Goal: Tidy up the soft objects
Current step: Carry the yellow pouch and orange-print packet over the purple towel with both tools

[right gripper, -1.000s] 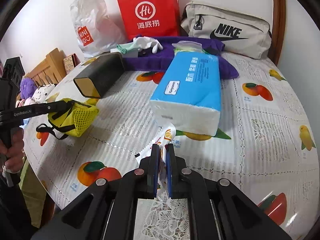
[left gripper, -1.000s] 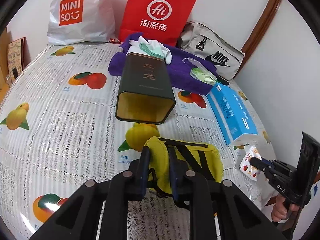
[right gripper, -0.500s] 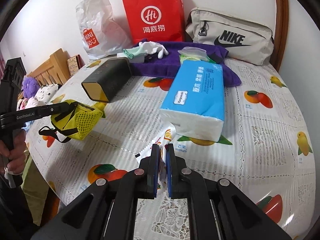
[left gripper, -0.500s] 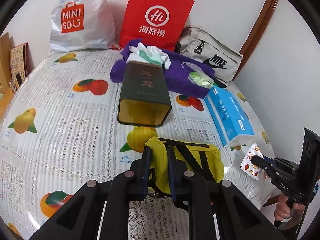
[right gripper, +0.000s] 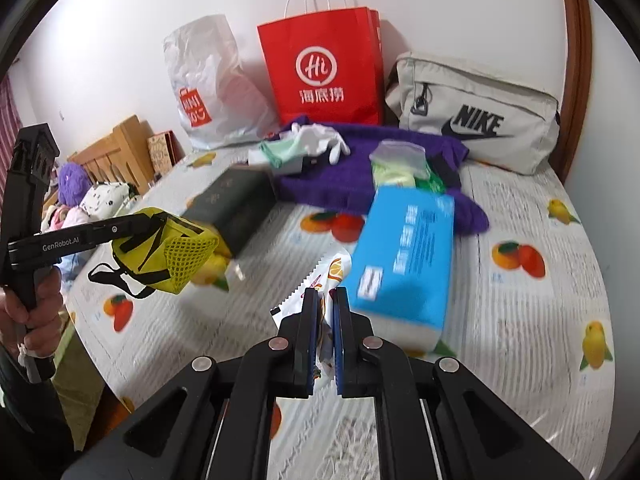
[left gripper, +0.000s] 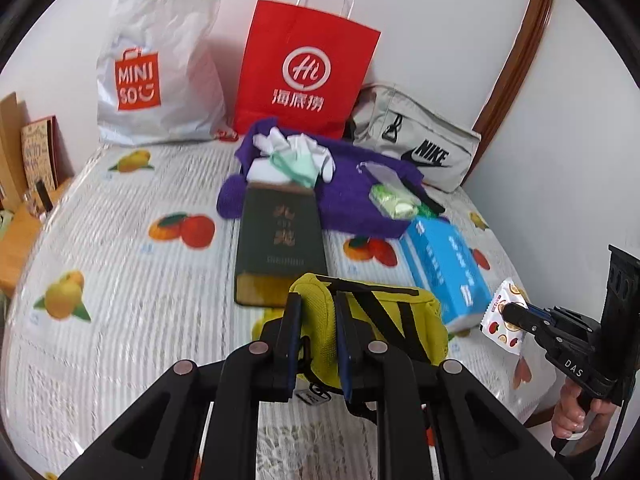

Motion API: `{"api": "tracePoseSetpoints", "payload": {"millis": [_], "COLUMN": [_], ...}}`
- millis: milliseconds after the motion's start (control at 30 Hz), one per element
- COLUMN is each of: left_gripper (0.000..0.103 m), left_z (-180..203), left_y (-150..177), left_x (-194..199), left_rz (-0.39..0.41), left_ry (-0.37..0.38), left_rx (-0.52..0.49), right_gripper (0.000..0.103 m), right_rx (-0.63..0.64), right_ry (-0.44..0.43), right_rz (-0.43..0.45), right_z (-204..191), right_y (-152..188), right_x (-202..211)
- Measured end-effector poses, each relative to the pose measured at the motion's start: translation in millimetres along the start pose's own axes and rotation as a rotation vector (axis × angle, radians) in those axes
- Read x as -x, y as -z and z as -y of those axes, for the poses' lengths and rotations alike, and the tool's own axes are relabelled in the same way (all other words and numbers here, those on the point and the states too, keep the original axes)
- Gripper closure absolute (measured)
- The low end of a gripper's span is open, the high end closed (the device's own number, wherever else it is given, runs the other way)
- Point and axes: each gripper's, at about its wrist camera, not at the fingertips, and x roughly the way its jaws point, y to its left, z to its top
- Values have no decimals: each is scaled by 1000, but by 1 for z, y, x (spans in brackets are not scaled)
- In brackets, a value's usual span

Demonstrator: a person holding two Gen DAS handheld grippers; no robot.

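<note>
**Yellow pouch and snack packet both gripped, clear of the table**

Plastic fruit-print tablecloth (left gripper: 120,280) carries one purple towel (left gripper: 352,208) at 12 o'clock, one blue tissue pack (right gripper: 404,260), one dark green box (left gripper: 280,248). Left gripper (left gripper: 316,340) clamps one yellow mesh pouch (left gripper: 384,320), long axis running toward 3 o'clock, straps dangling. Right gripper (right gripper: 327,336) pinches one fruit-print snack packet (right gripper: 320,292), standing toward 12. Towel pile lies ahead of both; right hand looks nearer.

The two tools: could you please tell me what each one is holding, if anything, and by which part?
The left tool grips the yellow mesh pouch by one end. The right tool pinches the fruit-print snack packet by its lower edge.
</note>
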Motion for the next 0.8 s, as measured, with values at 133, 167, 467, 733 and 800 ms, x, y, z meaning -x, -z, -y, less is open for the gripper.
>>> {"api": "tracePoseSetpoints", "payload": {"millis": [133,167,467,733,800], "left_gripper": [88,88,88,88,88], "left_z": [0,0,-7,-5,-5], "left_y": [-19,-25,-62,-99,-108], "left_x": [0,-1,-19,-44,-53], "left_rz": [20,24,20,18,15], "left_ry": [-7,-6,-5,-20,-19], "left_rx": [-6,-7,4,-16,-20], "right_gripper": [95,95,95,95,95], "right_rx": [12,14,18,9,8], "right_ry": [0,3,11,13,18], "right_rz": [17,21,47,44,44], "right_z": [4,5,24,42,48], "right_y": [-21,-26,-75,-112,-120], "right_x": [-2,-3,-23,-51,-59]}}
